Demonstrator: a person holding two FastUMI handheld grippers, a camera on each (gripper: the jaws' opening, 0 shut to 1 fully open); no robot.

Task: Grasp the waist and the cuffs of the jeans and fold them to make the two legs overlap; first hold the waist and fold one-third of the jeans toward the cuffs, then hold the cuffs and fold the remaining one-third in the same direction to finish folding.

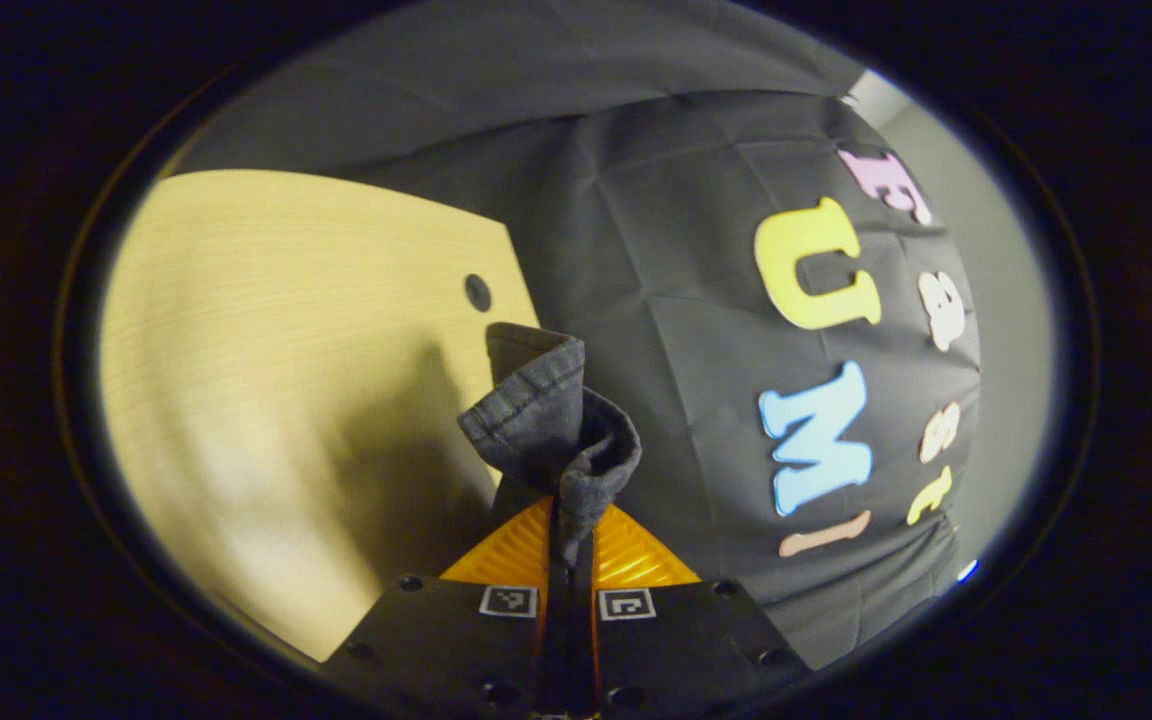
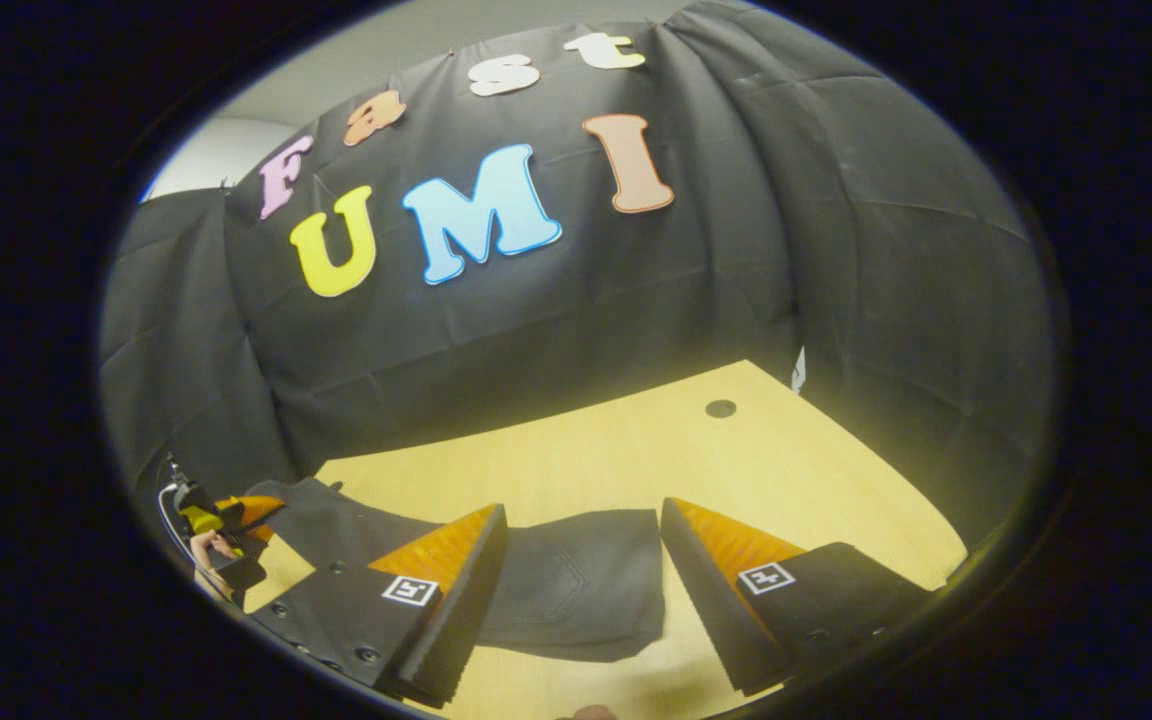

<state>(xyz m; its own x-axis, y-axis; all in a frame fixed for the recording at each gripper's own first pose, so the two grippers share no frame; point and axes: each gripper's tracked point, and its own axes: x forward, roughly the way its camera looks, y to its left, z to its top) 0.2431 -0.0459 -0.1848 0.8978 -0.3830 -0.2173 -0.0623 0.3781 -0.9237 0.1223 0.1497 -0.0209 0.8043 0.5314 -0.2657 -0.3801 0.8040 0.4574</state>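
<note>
- Pinching a bunched hem of the jeans (image 1: pixel 548 420), the left gripper (image 1: pixel 568 550) has its orange fingers (image 1: pixel 506 555) pressed together on the cloth, which rises toward 12 o'clock above the table (image 1: pixel 286 350).
- Right gripper (image 2: pixel 581 560): fingers spread wide, touching nothing; dark denim lies flat on the table between them.
- At 8 o'clock in the right gripper view, the left gripper holds the far end of the jeans, lifted off the table.

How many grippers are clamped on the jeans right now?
1. The left gripper pinches a bunched hem of the dark grey denim jeans; the right gripper hovers open above them over the pale wooden table.
</note>
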